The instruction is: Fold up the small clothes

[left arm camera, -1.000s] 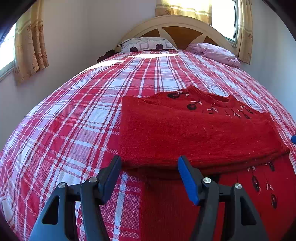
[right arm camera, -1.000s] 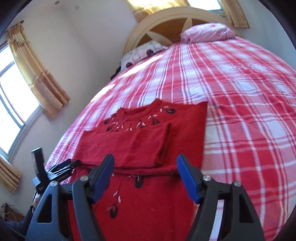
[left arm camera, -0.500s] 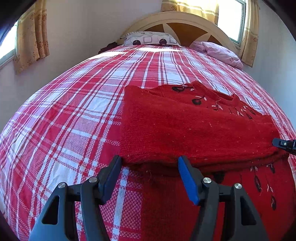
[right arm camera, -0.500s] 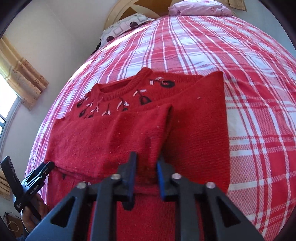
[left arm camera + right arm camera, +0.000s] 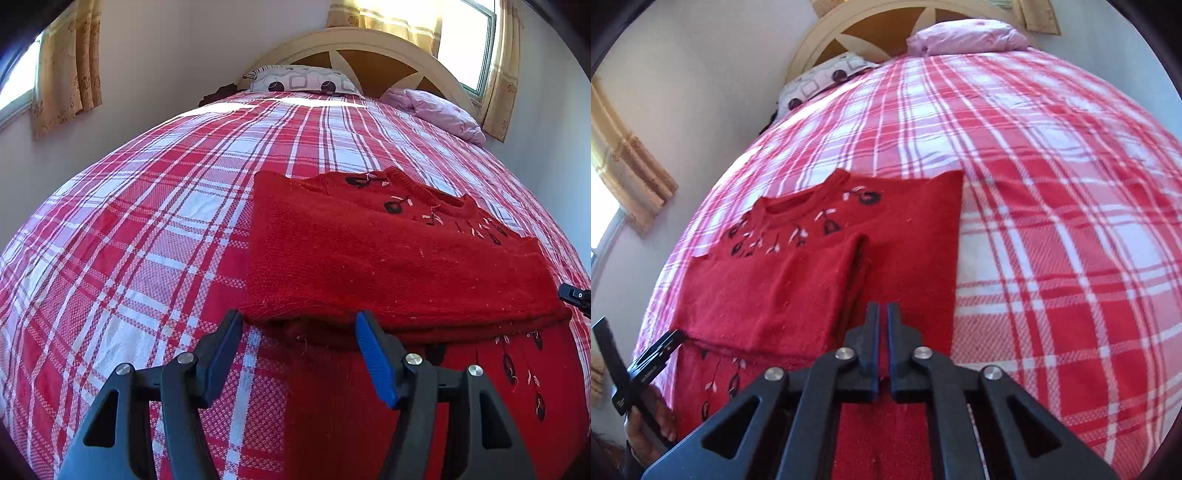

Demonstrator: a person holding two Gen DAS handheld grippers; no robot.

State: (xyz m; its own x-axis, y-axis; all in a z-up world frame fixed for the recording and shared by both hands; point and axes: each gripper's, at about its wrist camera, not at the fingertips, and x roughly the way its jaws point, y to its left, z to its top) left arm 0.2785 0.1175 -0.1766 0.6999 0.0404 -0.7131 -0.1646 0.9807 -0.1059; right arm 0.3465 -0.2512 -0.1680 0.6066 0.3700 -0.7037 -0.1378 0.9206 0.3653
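Bed [image 5: 155,236], red-white plaid cover; red sweater [image 5: 369,258] flat on it; two pillows [image 5: 299,79] at headboard.

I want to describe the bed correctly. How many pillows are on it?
2. A patterned pillow lies at the headboard's left side and a pink pillow at its right. More could be hidden behind them.

Red sweater [image 5: 388,266] with dark, perhaps floral motifs; red-white plaid bedspread [image 5: 166,229]
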